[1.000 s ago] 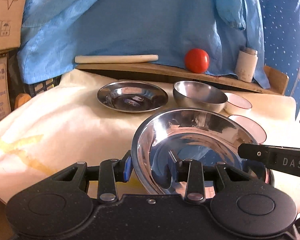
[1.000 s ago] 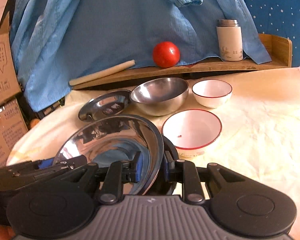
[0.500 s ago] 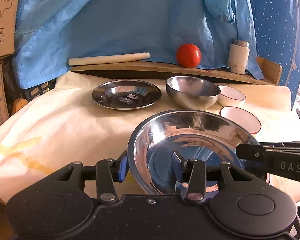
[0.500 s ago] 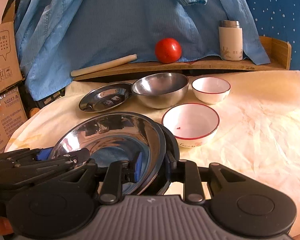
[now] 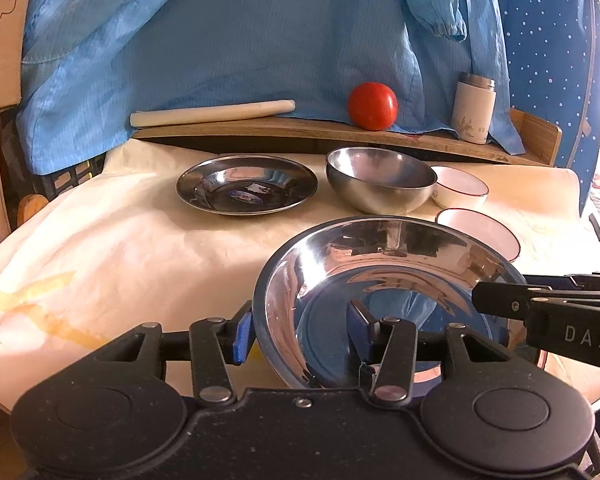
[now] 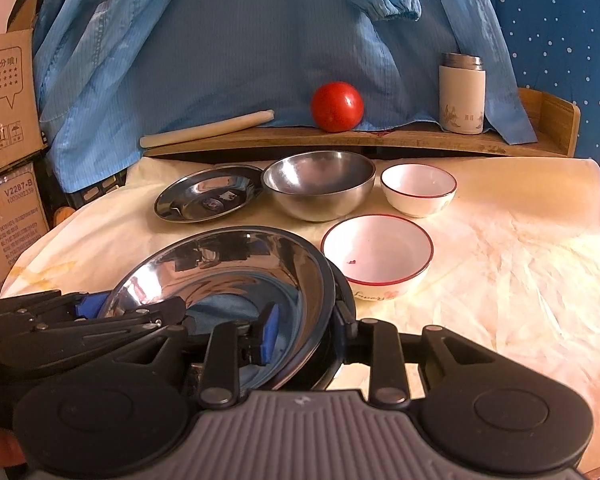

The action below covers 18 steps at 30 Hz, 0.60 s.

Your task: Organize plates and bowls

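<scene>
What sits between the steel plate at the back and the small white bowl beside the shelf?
The deep steel bowl sits between the flat steel plate and the small white bowl, nearly touching the plate's rim. Clearest in the right wrist view.

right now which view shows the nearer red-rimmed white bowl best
The right wrist view: the nearer red-rimmed bowl shows whole there, with rim, inside and side print. In the left wrist view only a sliver of the bowl shows past the held steel plate.

Shiny steel plate (image 5: 384,280) tilted, rim between both tools' pads.
</scene>
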Tool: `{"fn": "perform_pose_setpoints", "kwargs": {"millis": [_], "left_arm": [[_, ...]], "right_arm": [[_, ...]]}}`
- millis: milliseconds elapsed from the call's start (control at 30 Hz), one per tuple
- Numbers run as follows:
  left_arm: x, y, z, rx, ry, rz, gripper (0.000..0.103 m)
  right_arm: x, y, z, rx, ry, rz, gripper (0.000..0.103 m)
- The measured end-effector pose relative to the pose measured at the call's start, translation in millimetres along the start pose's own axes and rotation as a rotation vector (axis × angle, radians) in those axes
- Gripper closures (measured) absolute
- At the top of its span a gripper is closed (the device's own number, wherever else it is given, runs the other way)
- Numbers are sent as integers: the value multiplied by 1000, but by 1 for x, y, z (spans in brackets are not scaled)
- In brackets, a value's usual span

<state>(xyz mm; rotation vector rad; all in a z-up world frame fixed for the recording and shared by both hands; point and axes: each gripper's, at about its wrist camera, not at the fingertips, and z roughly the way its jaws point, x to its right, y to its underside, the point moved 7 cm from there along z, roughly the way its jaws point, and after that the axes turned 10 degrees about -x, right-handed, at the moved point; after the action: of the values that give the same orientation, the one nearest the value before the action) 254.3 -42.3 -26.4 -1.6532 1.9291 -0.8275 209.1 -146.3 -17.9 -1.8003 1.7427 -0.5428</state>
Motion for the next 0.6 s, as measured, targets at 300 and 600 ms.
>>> {"fn": "perform_pose_setpoints", "kwargs": {"millis": [300,600], "left_arm": [[-2,1,2,-6,3,-6,40],[-9,1,5,-9,12,-47,31]], "right_arm": [[-3,0,-2,2,24,-13,70],[0,0,-3,7,53,-19,50]]}}
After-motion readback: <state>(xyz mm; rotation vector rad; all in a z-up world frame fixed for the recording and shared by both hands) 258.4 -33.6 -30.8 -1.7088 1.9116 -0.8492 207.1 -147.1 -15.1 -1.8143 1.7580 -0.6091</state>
